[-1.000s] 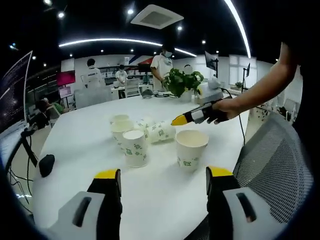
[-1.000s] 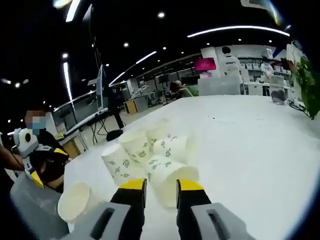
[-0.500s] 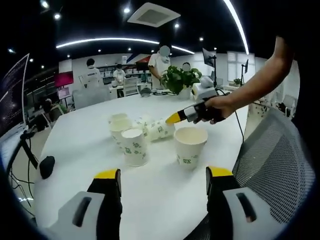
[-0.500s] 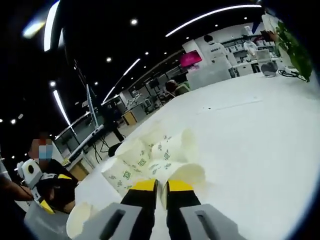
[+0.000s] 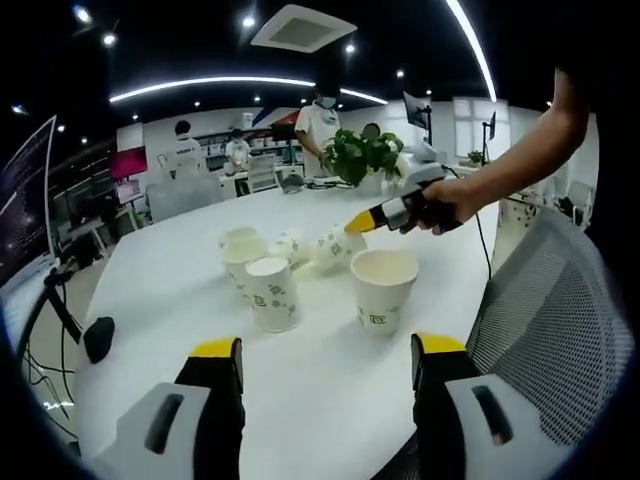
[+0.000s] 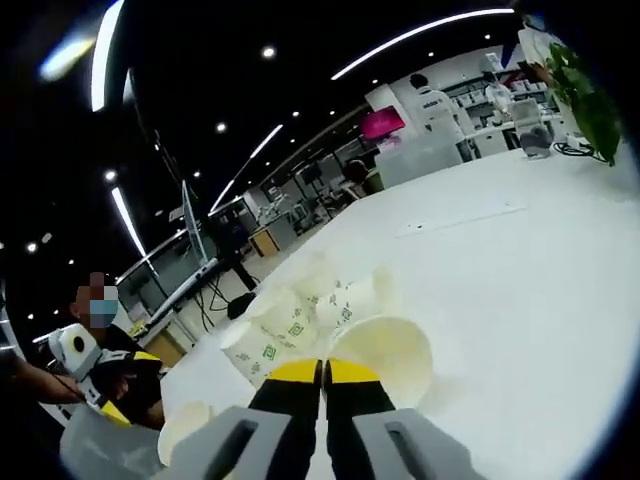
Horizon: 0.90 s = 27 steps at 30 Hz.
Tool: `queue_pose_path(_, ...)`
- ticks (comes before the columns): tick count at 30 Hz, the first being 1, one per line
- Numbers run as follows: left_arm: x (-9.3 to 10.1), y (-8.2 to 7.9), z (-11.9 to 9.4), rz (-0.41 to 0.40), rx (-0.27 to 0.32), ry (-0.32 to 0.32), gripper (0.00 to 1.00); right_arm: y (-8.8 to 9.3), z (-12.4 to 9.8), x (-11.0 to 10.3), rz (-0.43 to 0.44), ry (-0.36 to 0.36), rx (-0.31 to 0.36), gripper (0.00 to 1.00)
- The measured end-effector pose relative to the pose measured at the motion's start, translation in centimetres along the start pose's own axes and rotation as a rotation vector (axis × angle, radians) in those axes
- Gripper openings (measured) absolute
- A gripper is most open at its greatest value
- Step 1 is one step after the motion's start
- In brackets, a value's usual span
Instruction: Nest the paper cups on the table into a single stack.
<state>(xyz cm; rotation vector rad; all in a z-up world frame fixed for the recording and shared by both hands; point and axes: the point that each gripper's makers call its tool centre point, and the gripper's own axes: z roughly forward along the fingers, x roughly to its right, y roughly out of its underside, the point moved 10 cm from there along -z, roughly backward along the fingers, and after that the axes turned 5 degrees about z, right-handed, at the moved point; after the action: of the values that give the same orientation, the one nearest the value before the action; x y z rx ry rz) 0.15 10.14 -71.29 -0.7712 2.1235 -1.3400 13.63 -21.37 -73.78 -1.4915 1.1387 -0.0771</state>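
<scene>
Over table (image 5: 180, 280), right gripper (image 6: 322, 372) pinches tilted cup (image 6: 385, 350), mouth facing camera.

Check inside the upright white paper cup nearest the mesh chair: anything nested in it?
The upright white paper cup shows a pale open mouth with no second rim visible. Its bottom is hidden by its near wall, so fully empty can't be confirmed.

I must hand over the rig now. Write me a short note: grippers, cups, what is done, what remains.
Right gripper: shut on the rim of a tipped paper cup, raised off the table.
Left gripper: open, holding nothing, hanging short of the cups.
Wide cup and front cup stand upright; more cups cluster behind.
Done: one cup gripped. Left: all nesting.
</scene>
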Motion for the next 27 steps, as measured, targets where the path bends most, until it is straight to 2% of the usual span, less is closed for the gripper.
queue_pose_path(5,0.1,0.0,0.0,0.007,0.001,0.005,0.67,-0.5,-0.8,-0.8,-0.057,-0.02,-0.025,0.0)
queue_pose_path(9,0.1,-0.1,-0.1,0.012,0.005,0.003,0.67,-1.5,-1.9,-3.3,-0.135,-0.064,-0.043,0.0)
queue_pose_path(12,0.1,-0.1,-0.1,0.014,0.004,0.001,0.67,-2.0,-2.7,-4.6,-0.211,-0.095,-0.087,0.0)
queue_pose_path(19,0.2,-0.1,0.0,0.025,-0.004,0.009,0.67,-3.5,-4.4,-7.5,-0.31,-0.145,-0.133,0.0)
queue_pose_path(27,0.2,-0.2,0.0,0.033,-0.002,0.0,0.66,-3.8,-6.2,-10.4,-0.437,-0.215,-0.231,0.0)
